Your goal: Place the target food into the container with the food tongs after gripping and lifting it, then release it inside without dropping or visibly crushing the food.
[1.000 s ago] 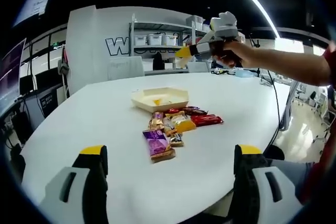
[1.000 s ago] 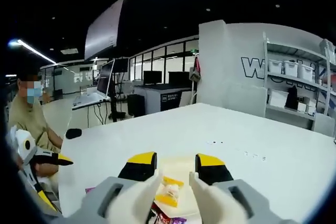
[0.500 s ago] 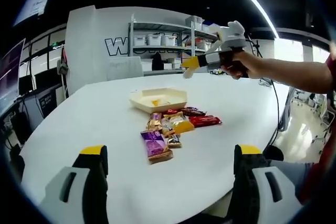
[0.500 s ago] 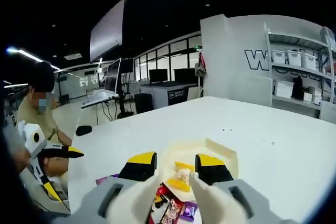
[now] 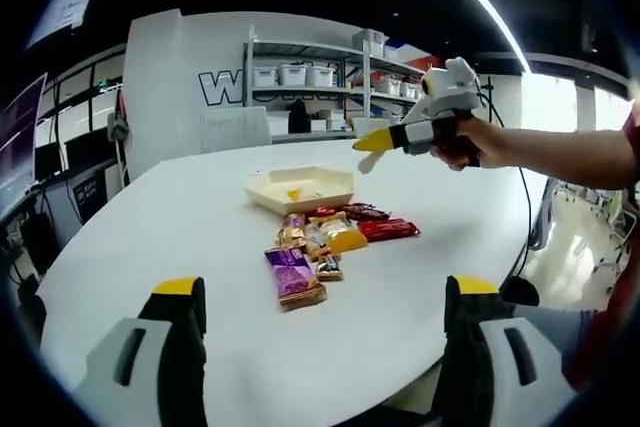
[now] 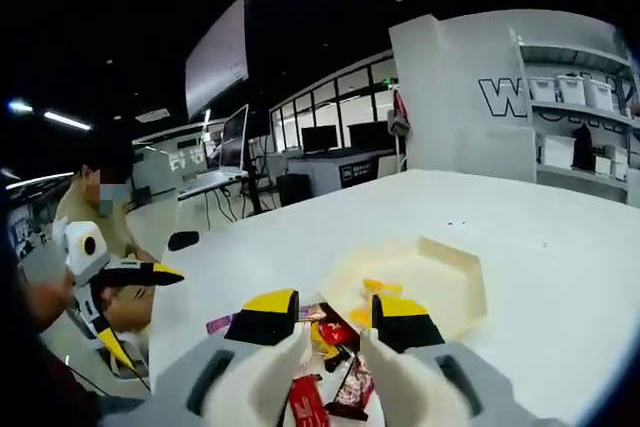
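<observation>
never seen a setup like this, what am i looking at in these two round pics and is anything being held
A person holds a two-jaw tool in each hand, and each tool carries a fisheye camera looking along its own jaws. In the left gripper view, the left gripper hangs open over a white table. On the table lie wrapped snacks beside a pale hexagonal tray with a yellow piece inside. The right gripper is in the person's hand, above the table. The right gripper view looks down on the same tray; its tong-like tips are open and hold nothing.
</observation>
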Available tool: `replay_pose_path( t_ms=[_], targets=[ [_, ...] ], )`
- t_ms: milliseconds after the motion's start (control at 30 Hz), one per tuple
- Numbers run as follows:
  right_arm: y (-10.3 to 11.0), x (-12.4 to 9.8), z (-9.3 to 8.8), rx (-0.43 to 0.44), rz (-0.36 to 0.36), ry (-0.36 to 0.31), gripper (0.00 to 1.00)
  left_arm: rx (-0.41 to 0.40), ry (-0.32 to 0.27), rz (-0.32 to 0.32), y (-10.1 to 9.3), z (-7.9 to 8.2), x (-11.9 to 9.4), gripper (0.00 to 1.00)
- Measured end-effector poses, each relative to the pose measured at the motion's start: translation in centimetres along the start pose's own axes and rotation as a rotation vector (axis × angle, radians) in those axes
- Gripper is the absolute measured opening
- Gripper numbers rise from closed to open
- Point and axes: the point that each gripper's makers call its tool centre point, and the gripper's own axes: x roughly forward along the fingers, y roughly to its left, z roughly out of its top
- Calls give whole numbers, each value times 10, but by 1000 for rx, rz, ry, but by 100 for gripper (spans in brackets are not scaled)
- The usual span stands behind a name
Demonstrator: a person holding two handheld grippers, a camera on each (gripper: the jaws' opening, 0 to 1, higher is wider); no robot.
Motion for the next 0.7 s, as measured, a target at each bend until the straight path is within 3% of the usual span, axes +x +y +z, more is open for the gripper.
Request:
replay_pose_path(
  t_ms=[367,700],
  targets=[
    [23,-4,-46,-8,96,111,23,-13,-12,0,-3,2,1,97],
    [19,-15,-70,3,74,155,24,-6,-12,-1,-7,4,1,97]
  ],
)
